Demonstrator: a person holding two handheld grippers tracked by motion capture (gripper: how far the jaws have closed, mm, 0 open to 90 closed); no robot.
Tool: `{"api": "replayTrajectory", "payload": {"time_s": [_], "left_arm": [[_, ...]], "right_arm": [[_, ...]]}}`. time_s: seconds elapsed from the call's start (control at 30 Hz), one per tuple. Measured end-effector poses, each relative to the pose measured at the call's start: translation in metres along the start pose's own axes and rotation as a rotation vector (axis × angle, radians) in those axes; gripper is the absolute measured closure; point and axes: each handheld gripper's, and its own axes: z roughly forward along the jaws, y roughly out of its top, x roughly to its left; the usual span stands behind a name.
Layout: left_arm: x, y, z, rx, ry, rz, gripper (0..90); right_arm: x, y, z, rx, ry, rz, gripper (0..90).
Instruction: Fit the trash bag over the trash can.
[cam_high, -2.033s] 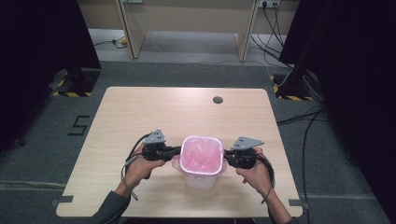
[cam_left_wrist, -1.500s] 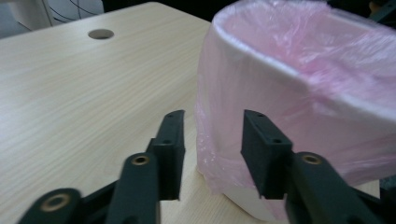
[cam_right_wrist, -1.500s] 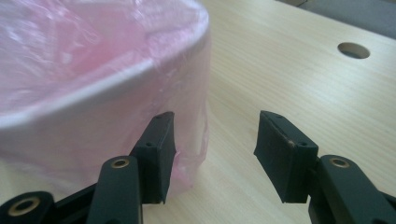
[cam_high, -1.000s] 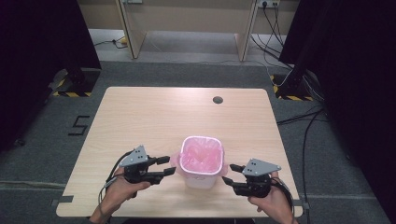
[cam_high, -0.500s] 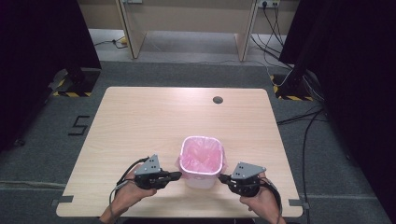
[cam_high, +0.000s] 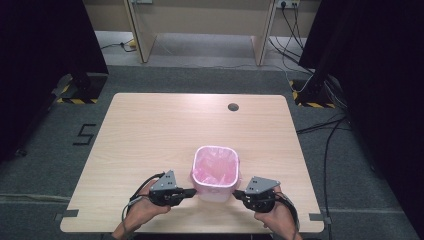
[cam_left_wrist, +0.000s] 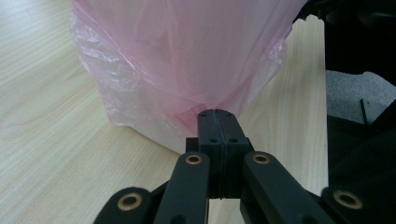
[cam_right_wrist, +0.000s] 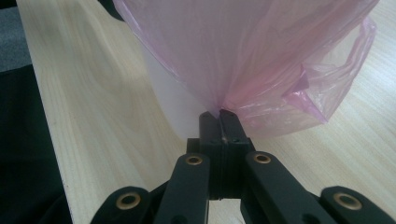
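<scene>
Both grippers, left gripper (cam_high: 192, 191) and right gripper (cam_high: 237, 194), have fingers clenched on the pink bag (cam_high: 215, 165), pulling its overhang down the bin (cam_high: 214, 193); next likely calls for an even downward tug.

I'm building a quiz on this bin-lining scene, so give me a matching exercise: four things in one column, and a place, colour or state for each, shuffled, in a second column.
Things:
1. thin pink plastic bag liner
2. small white plastic bin
3. left gripper
4. round dark hole in the light wooden table

Descriptions:
A. far half of the tabletop, away from the hands
B. jaws closed, pinching pink film low on the bin's side
C. draped over the rim and down the outside
D. stands on the table between the two grippers

Pairs: 1-C, 2-D, 3-B, 4-A
</scene>
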Motion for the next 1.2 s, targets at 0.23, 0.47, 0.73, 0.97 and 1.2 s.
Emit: {"api": "replayTrajectory", "payload": {"time_s": [0.23,0.47,0.73,0.97,1.2], "left_arm": [[0.005,0.0,-0.016,-0.023,0.048,-0.025,61.1],[0.003,0.0,-0.047,-0.076,0.081,-0.058,39.0],[0.015,-0.02,-0.06,-0.116,0.185,-0.104,25.0],[0.026,-0.042,-0.058,0.008,0.313,-0.161,15.9],[0.033,-0.055,-0.06,0.084,0.376,-0.172,15.9]], "right_arm": [[-0.002,0.004,-0.019,-0.03,-0.047,0.071,58.5],[-0.012,0.014,-0.054,-0.1,-0.104,0.148,47.1],[-0.028,0.041,-0.07,-0.18,-0.147,0.189,41.5],[-0.035,0.058,-0.068,-0.173,-0.165,0.187,35.5],[-0.032,0.089,-0.058,-0.161,-0.144,0.128,32.5]]}}
